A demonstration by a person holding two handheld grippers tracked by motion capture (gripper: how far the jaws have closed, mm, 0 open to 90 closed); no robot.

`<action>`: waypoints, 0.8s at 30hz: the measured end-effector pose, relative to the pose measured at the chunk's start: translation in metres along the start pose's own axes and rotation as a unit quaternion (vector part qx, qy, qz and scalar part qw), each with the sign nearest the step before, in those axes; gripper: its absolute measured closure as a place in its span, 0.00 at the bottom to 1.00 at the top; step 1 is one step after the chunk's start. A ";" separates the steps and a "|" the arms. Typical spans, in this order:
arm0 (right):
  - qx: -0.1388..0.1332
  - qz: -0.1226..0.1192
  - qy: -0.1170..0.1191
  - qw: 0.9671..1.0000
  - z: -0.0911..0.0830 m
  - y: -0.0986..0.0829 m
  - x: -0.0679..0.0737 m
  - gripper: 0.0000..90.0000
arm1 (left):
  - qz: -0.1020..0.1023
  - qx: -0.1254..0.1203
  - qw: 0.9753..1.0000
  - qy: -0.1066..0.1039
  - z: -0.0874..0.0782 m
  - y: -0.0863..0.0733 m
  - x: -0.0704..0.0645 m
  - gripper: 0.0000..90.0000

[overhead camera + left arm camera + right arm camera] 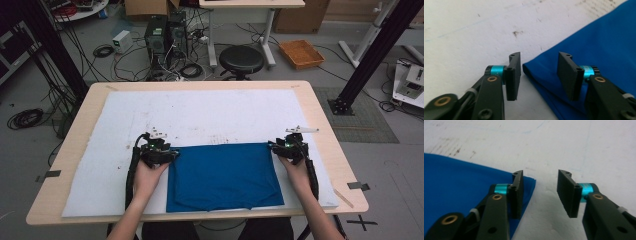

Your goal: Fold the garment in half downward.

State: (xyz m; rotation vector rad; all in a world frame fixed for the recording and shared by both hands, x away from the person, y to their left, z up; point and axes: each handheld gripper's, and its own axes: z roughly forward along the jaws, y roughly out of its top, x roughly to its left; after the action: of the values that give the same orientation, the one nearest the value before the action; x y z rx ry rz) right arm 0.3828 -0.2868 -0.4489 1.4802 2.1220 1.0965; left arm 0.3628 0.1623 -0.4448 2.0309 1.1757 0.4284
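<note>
A folded blue cloth [223, 176] lies flat on the white mat [200, 117] near the table's front edge. My left gripper [170, 153] sits at the cloth's far left corner, open, its jaws straddling that corner [529, 68]. In the left gripper view the left gripper [539, 75] has nothing clamped. My right gripper [274, 146] rests at the far right corner, open too. In the right gripper view the right gripper [540, 193] has one jaw over the blue cloth [461, 185] edge and the other over bare mat.
The white mat covers most of a wooden table [320, 130]. Beyond the table stand a black stool [241, 59], computer towers [165, 32] with tangled cables, and an orange tray [301, 53] on the floor. Black frame posts [370, 55] rise at both sides.
</note>
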 end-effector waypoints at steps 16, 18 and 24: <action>-0.008 -0.029 0.002 1.000 0.008 0.015 0.000 0.99 | 0.026 -0.023 0.999 0.013 0.010 0.018 0.005 0.95; -0.012 -0.032 -0.004 0.999 0.013 0.021 -0.001 0.99 | 0.032 -0.023 0.999 0.024 0.014 0.024 0.008 0.95; -0.002 -0.029 -0.019 0.999 0.021 0.029 -0.003 0.98 | 0.035 -0.029 0.998 0.034 0.023 0.035 0.013 0.95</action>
State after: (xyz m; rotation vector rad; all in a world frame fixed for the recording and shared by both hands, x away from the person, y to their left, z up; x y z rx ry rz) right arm 0.4163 -0.2758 -0.4419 1.4172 2.1221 1.0435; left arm 0.4045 0.1521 -0.4355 2.0261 1.1210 0.5631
